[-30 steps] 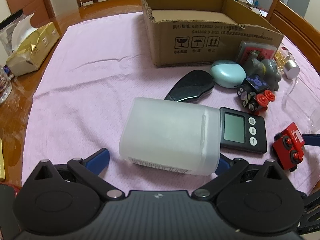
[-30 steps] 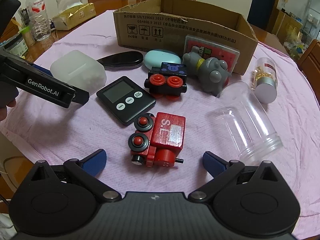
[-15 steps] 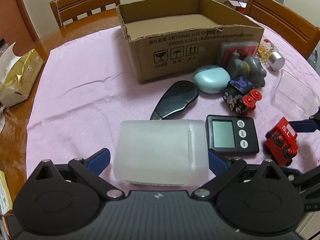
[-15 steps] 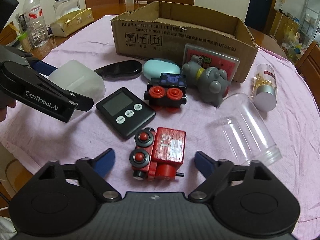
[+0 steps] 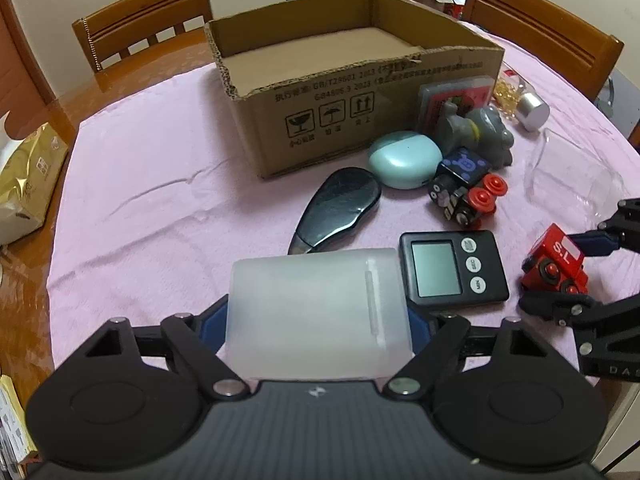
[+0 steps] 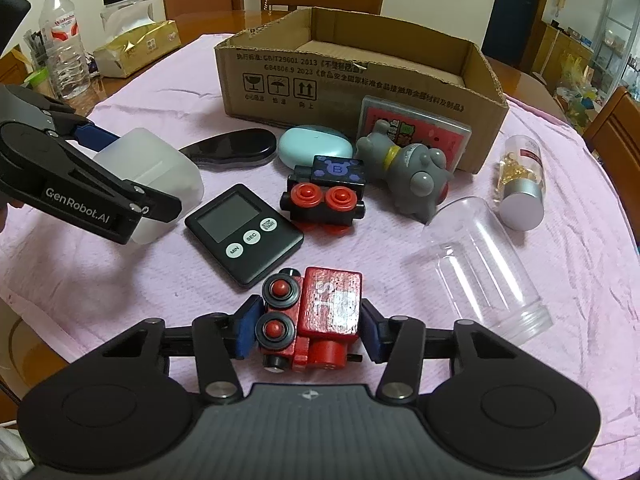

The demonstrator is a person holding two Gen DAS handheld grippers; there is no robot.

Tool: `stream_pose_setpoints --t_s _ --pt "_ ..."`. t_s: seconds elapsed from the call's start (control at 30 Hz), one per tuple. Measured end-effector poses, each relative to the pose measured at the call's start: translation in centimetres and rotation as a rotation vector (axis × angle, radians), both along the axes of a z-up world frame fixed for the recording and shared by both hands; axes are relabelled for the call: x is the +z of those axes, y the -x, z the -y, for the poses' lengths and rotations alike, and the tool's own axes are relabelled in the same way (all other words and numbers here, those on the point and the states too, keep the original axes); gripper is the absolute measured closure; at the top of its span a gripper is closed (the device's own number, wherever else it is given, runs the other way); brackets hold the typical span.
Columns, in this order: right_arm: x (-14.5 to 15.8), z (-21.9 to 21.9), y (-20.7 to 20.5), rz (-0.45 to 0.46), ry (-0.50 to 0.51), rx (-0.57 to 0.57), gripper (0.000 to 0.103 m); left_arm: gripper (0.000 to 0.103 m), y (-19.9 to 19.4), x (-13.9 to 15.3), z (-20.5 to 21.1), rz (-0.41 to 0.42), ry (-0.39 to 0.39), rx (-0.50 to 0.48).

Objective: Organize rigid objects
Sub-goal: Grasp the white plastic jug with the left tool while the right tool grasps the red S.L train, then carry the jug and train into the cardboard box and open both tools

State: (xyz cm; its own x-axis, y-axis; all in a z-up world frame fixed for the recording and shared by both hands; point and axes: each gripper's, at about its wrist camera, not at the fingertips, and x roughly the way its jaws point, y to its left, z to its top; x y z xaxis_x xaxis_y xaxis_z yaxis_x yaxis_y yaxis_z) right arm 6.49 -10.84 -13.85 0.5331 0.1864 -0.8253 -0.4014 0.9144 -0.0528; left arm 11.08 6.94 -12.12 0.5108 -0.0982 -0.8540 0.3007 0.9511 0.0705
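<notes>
A frosted white plastic container (image 5: 316,312) lies on the pink cloth between the fingers of my left gripper (image 5: 318,320). Its jaws are closing, and both blue pads (image 5: 214,320) press on the container's sides. In the right wrist view the same left gripper (image 6: 132,172) sits at the left around the container (image 6: 160,168). My right gripper (image 6: 310,330) is shut on a red toy train (image 6: 320,316), one pad on each side. The train (image 5: 556,264) also shows at the right in the left wrist view. An open cardboard box (image 5: 360,96) stands behind, seemingly with nothing in it.
Between grippers and box (image 6: 340,88) lie a black timer (image 6: 244,232), a black oval object (image 5: 340,208), a teal case (image 5: 404,160), a black block car (image 6: 326,196) and a grey toy (image 6: 408,172). A clear jar (image 6: 480,264) and a capsule bottle (image 6: 520,188) lie right. Chairs ring the table.
Both grippers have gone from wide open to closed in on their objects: the left on the white container, the right on the red train. The left wrist has rolled a little.
</notes>
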Motion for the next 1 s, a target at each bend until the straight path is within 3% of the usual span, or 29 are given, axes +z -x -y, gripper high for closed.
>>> stream_pose_setpoints --t_s 0.3,0.53,1.0 --pt "0.7 0.1 -0.6 -0.029 0.017 -0.02 0.048 0.02 -0.4 0.7 -0.8 -0.04 0.032 -0.059" --pt "3.0 0.0 -0.9 -0.029 0.045 0.012 0.048 0.02 -0.8 3.3 -1.1 -0.04 0.034 -0.094" --pt "9.1 1.2 -7.3 -0.002 0.0 0.188 0.048 0.02 -5.7 11.6 0.6 0.094 0.035 -0.053"
